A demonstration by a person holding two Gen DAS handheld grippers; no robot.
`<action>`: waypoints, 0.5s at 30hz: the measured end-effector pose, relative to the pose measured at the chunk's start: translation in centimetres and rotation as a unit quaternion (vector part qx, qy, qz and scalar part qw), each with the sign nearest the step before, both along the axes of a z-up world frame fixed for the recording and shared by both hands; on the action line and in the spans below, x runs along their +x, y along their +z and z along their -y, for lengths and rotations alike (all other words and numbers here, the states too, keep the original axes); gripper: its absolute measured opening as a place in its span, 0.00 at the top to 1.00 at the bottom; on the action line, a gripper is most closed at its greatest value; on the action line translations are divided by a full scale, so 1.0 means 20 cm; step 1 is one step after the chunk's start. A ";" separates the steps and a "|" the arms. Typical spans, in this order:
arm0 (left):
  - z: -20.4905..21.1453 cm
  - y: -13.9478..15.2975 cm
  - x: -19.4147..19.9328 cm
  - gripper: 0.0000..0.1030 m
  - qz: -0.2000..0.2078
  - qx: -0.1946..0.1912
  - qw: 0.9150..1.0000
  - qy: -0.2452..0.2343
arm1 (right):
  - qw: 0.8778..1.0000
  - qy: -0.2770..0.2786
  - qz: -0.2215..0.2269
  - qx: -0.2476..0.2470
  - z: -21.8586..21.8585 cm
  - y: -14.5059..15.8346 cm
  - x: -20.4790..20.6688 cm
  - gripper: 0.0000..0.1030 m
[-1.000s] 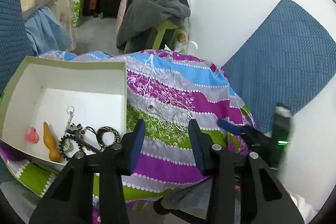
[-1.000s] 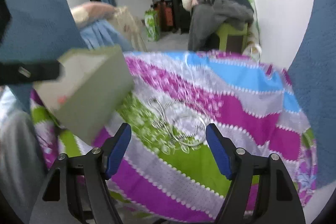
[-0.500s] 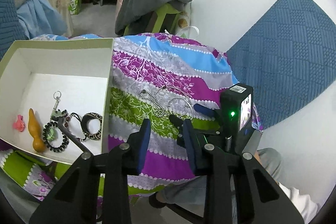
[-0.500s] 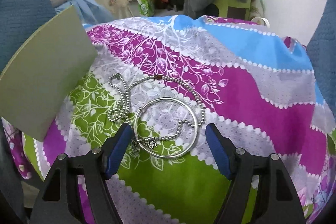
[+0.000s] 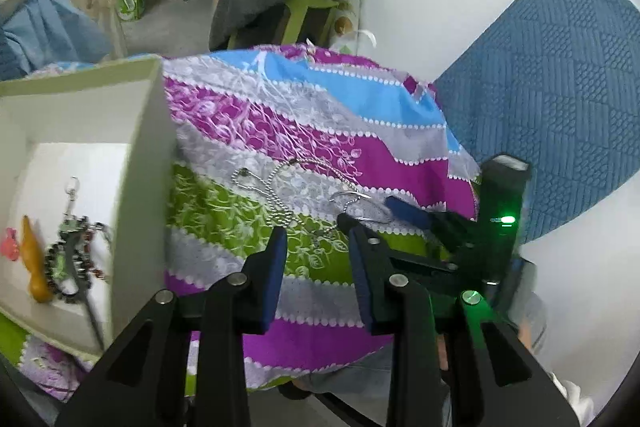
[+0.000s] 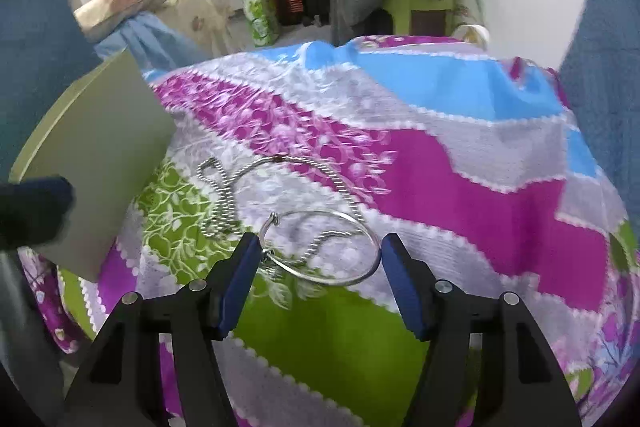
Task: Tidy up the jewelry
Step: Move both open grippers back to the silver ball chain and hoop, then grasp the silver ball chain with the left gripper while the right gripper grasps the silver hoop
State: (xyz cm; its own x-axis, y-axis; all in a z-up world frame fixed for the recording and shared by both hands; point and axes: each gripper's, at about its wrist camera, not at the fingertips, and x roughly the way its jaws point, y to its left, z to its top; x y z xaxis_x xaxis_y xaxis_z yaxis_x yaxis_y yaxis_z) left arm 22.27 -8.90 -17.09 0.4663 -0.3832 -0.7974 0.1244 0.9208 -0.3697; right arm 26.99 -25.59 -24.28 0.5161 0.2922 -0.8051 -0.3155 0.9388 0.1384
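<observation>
Shiny metal bangle [image 6: 320, 247], printed cloth cover [image 6: 460, 155], seemingly matt card box [image 5: 140, 155]

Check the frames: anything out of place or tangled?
Yes. A bead chain and a silver bangle lie loose on the patterned cloth, outside the box holding the other pieces. The chain crosses through the bangle, so lifting one may drag the other.

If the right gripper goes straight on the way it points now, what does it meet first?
Most likely the silver bangle on the patterned cloth. The right gripper has open jaws on either side of it, and the ball chain crosses the ring. Depth is unclear.
</observation>
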 end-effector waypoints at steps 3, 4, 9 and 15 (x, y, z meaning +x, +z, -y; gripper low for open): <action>0.05 -0.06 0.04 0.68 -0.008 0.010 1.000 0.002 | 1.000 -0.018 -0.008 -0.002 0.07 0.01 -0.01 0.41; 0.06 -0.08 0.06 0.68 -0.010 0.012 1.000 0.000 | 1.000 -0.026 -0.015 -0.002 0.09 0.01 -0.01 0.41; 0.14 -0.21 0.13 0.68 -0.026 0.042 0.999 0.008 | 0.998 -0.041 -0.037 0.015 0.17 0.02 -0.04 0.41; 0.16 -0.34 0.20 0.69 -0.034 0.076 0.996 0.025 | 0.998 -0.042 -0.049 0.005 0.18 0.02 -0.07 0.41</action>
State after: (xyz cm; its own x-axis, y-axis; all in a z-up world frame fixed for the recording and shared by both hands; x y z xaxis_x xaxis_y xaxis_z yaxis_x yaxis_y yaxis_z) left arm 26.36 -12.07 -23.97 0.4245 -0.2331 -0.8749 0.0554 0.9712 -0.2319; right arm 25.53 -29.17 -23.84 0.4579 0.2593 -0.8503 -0.2209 0.9597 0.1737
